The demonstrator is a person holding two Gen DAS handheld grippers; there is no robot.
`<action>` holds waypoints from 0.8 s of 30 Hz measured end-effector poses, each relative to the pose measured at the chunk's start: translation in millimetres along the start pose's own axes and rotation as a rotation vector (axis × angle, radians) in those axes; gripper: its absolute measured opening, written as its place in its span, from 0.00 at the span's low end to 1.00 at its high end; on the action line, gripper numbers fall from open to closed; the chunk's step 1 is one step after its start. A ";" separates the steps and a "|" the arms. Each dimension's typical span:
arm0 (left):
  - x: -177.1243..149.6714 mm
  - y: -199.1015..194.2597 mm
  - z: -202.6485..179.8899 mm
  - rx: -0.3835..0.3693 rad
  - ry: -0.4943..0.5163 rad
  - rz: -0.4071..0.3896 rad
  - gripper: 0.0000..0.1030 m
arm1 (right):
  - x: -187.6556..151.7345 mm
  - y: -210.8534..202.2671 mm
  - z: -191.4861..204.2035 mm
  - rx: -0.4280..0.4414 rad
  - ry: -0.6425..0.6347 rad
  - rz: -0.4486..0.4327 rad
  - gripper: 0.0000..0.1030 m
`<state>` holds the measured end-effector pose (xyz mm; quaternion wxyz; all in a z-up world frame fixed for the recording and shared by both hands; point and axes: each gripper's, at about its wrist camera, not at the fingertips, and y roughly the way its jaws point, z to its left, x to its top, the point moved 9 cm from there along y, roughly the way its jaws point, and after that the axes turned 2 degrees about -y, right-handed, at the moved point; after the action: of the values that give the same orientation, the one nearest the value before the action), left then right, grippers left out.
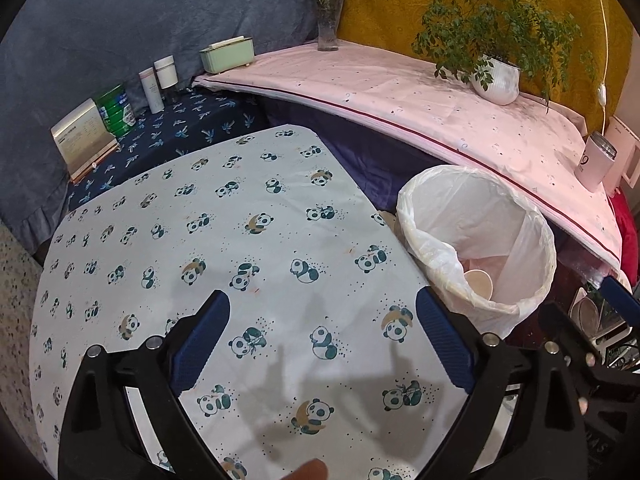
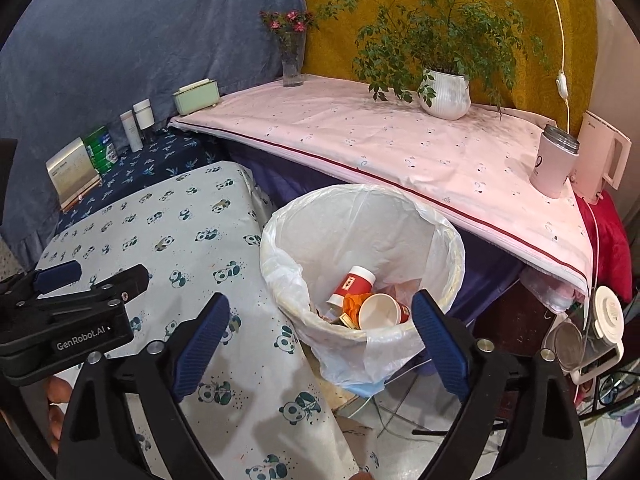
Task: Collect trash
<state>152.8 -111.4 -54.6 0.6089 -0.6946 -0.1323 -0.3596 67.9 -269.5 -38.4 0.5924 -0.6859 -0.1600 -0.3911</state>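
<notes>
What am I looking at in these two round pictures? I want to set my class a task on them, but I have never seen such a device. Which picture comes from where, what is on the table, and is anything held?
No robot arm here: a person holds a hand tool with two jaws in each hand. Each tool carries a wide-angle camera looking forward along its blue fingers, hence the round, bent pictures.

One picture is from the left gripper, above the panda-print tablecloth. The other is from the right gripper, above the bin lined with a white bag, beside the table. There the left tool shows at the left edge.

Both grippers stand open and hold nothing. No trash shows on the cloth. Paper cups and scraps lie in the bin. The pink shelf behind holds a potted plant and a flower vase.
</notes>
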 end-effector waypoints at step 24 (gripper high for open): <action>-7.7 8.7 -14.7 0.041 0.029 0.015 0.91 | -8.7 8.4 -15.7 -0.023 -0.008 0.007 0.94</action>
<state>147.8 -125.2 -66.2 0.6274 -0.6777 -0.1255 -0.3625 62.6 -284.2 -50.6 0.5849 -0.6949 -0.1555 -0.3884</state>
